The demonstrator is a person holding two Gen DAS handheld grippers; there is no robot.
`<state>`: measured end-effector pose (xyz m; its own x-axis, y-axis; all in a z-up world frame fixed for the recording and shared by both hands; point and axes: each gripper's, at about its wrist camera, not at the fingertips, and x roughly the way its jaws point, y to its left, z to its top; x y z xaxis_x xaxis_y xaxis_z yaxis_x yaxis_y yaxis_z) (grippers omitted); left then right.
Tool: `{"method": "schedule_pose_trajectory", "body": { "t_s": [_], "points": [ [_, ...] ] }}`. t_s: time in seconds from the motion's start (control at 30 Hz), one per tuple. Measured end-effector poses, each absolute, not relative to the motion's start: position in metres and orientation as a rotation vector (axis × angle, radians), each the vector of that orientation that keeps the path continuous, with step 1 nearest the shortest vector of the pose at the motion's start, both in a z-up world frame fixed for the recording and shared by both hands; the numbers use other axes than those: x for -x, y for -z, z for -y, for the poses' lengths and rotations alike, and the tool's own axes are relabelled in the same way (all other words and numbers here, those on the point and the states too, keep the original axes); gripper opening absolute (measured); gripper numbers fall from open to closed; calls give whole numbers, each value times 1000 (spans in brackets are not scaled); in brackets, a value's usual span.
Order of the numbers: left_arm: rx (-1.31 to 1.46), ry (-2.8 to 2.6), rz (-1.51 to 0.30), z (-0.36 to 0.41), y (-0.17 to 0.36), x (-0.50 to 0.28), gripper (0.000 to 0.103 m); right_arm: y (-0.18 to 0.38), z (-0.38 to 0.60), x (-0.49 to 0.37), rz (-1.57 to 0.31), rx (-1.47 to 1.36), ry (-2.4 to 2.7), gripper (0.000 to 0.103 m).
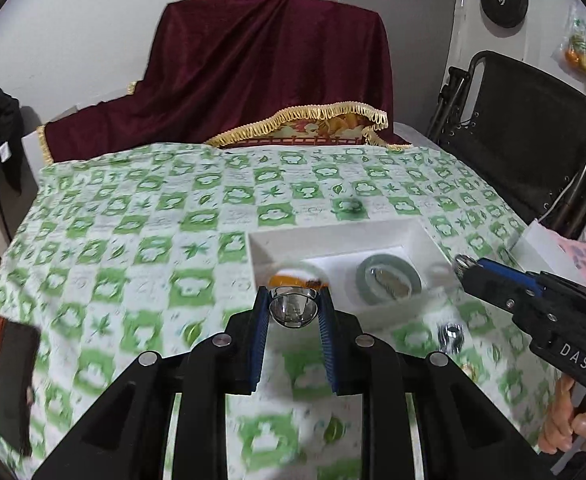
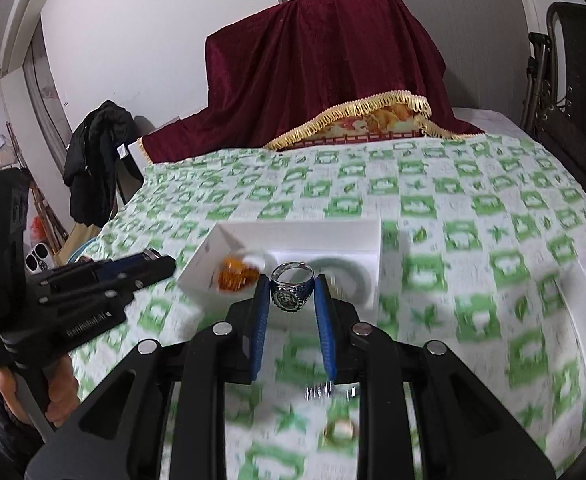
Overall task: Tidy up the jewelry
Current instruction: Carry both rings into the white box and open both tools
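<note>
- Your left gripper [image 1: 293, 307] sits nearest the lens, its blue-padded fingers [image 1: 260, 336] pinching a polished silver ring [image 1: 293, 309]. The ring's smooth rounded side faces the camera, mirror-bright, and it hangs over the near edge of the white tray [image 1: 389, 229].
- Your right gripper [image 2: 291, 295] is likewise clamped on a thing: a silver signet ring [image 2: 291, 289] with a dark engraved face. The band's opening points upward and away from you; the engraved face tilts down toward the lens. It too is held at the tray's [image 2: 305, 231] near edge.
- Inside the tray lie an amber bead bracelet [image 2: 235, 275], blurred, at the left end, and a pale green jade bangle [image 1: 389, 278] lying flat toward the right.
- On the green-and-white patterned tablecloth [image 1: 133, 240] near you a gold ring [image 2: 340, 432] lies beside a small silver piece [image 1: 451, 336], too blurred to tell more.
- A dark green ring [image 1: 351, 205] rests on the cloth beyond the tray.
</note>
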<state>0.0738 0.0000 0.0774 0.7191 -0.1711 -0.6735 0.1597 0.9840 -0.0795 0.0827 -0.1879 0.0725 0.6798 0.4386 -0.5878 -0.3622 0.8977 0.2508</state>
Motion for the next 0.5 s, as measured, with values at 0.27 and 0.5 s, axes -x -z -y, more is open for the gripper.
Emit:
{"method": "schedule_pose_trajectory", "body": {
  "t_s": [0.27,0.5],
  "points": [
    [58,191,-810,2,-60,-124,24,-51,179,-133,-766,-118,-419,22],
    [68,202,-869,3,-37,-145,25,-32,177,-151,-806,-112,-406,22]
  ]
}}
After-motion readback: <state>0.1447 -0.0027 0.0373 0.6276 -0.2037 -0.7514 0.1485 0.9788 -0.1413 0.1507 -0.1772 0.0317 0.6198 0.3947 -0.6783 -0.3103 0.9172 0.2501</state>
